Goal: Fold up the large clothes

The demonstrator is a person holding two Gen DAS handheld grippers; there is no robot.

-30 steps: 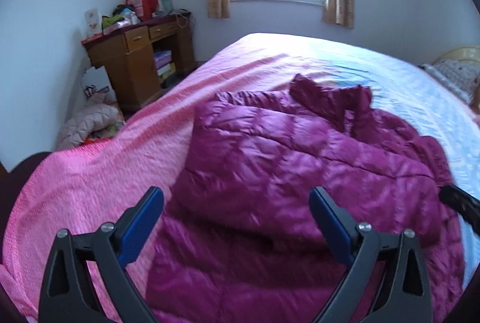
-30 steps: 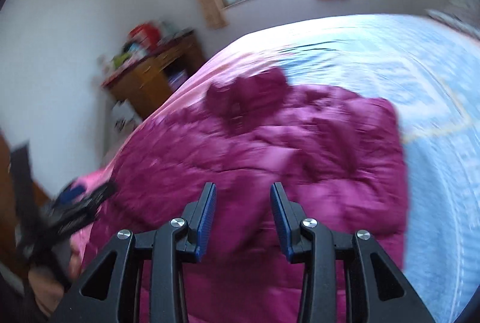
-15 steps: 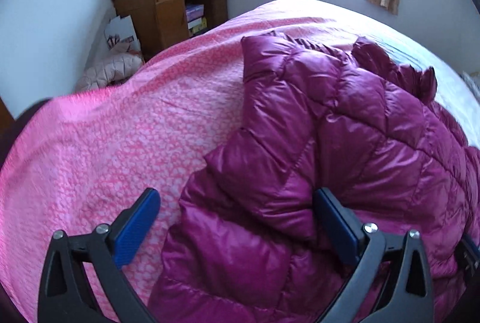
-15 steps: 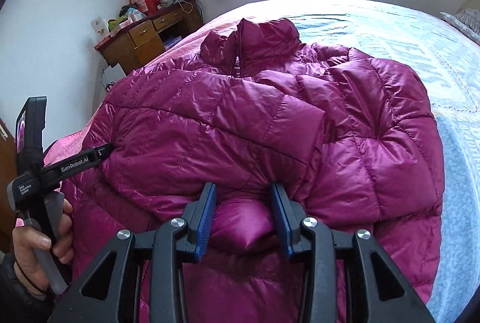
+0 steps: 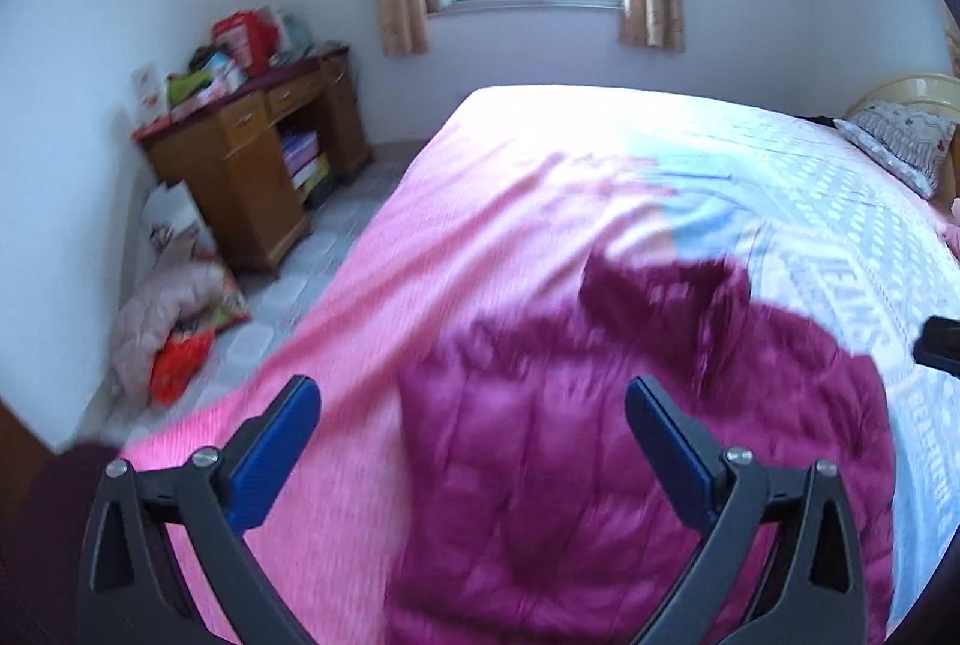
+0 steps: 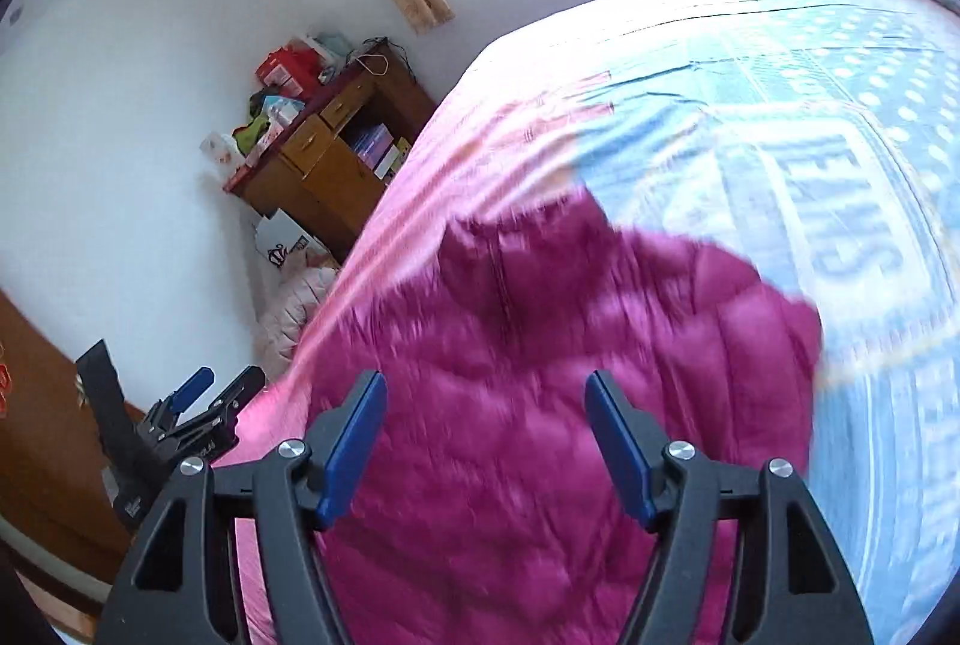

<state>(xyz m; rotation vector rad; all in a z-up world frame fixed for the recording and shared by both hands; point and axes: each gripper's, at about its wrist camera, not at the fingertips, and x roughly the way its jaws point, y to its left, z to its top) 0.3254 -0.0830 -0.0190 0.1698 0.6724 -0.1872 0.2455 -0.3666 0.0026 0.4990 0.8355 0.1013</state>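
Note:
A magenta quilted down jacket [image 5: 630, 453] lies folded on the bed [image 5: 468, 237], its collar toward the window; it also fills the middle of the right wrist view [image 6: 570, 375]. My left gripper [image 5: 471, 417] hangs open above the jacket's left edge, nothing between its blue pads. My right gripper [image 6: 483, 420] is above the jacket with its jaws opening and nothing between them. The left gripper also shows at the left of the right wrist view [image 6: 204, 399]. Both views are motion-blurred.
The bed [image 6: 810, 105] has a pink cover on the left and a pale blue printed one on the right. A cluttered wooden desk [image 5: 252, 165] stands against the left wall, with bags and a pale garment [image 5: 174, 309] on the floor. A pillow [image 5: 900, 147] lies far right.
The right gripper held a fold of the jacket half a second ago; it has let go, opened wider and lifted. The left gripper has also pulled up and back from the jacket.

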